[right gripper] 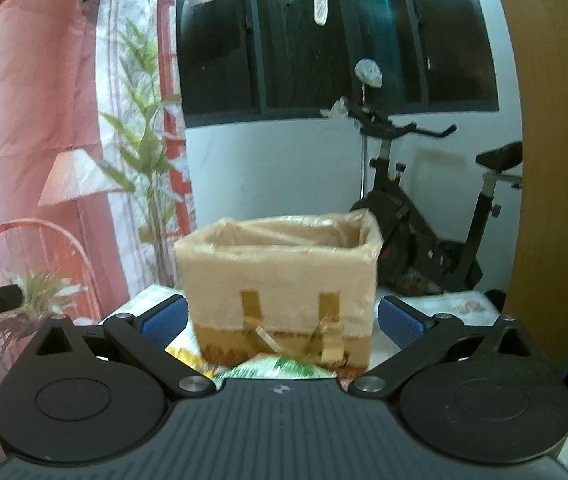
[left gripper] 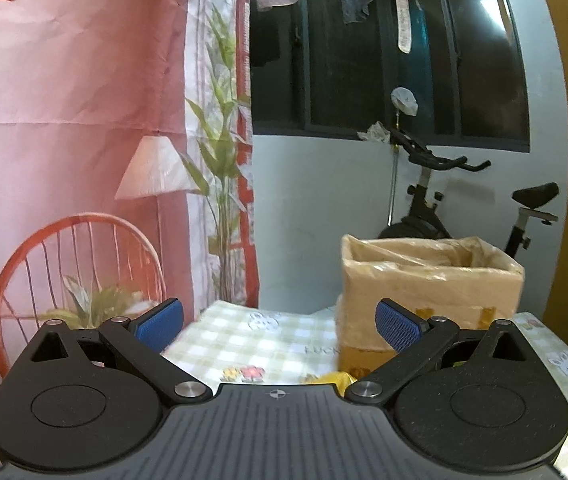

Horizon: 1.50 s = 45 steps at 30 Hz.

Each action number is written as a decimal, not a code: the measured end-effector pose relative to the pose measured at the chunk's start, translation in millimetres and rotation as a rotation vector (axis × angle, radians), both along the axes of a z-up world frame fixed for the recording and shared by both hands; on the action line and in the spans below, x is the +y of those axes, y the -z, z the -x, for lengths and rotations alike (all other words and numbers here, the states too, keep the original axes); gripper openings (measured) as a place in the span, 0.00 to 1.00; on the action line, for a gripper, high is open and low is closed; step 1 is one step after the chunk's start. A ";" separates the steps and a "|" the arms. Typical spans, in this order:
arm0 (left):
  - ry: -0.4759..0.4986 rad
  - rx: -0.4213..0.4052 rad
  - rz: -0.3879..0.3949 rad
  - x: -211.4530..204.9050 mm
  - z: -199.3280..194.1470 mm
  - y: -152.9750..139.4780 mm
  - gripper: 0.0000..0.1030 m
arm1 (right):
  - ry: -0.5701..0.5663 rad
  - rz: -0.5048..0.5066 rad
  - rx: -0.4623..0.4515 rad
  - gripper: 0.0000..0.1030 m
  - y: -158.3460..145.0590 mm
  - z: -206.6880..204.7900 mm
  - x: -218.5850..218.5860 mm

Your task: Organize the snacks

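Lettering on the checked tablecloth (left gripper: pixel 244 344) reads "LUCK" beside my left gripper (left gripper: pixel 280 320), cut off by the cardboard box (left gripper: pixel 432 280); I can read nothing on the box itself. My left jaws are spread wide and empty, the box ahead and right, behind the right pad. A yellow snack packet (left gripper: pixel 330 378) peeks just under the gripper body. My right gripper (right gripper: pixel 282 318) is equally wide, empty, facing the box (right gripper: pixel 280 280) squarely, with a green-and-white packet (right gripper: pixel 280 368) at its base.
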<state>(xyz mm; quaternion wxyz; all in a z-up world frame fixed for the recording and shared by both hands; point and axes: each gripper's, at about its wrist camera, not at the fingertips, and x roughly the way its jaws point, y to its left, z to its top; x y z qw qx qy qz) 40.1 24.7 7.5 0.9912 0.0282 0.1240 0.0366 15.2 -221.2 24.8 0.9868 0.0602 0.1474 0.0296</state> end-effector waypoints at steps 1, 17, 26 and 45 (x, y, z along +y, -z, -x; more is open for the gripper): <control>-0.005 -0.005 -0.002 1.5 -5.4 -0.6 1.00 | 0.005 0.007 -0.014 1.00 -1.7 -4.4 -1.7; 0.015 -0.001 0.121 21.3 -65.4 25.5 1.00 | 0.042 0.020 -0.095 1.00 22.0 -68.2 -9.7; 0.042 0.093 0.106 16.7 -83.4 61.8 1.00 | 0.022 0.033 -0.031 0.89 66.0 -81.4 -2.6; 0.091 0.337 0.130 10.6 -103.0 160.3 1.00 | 0.020 -0.064 0.144 0.84 135.8 -71.3 -12.2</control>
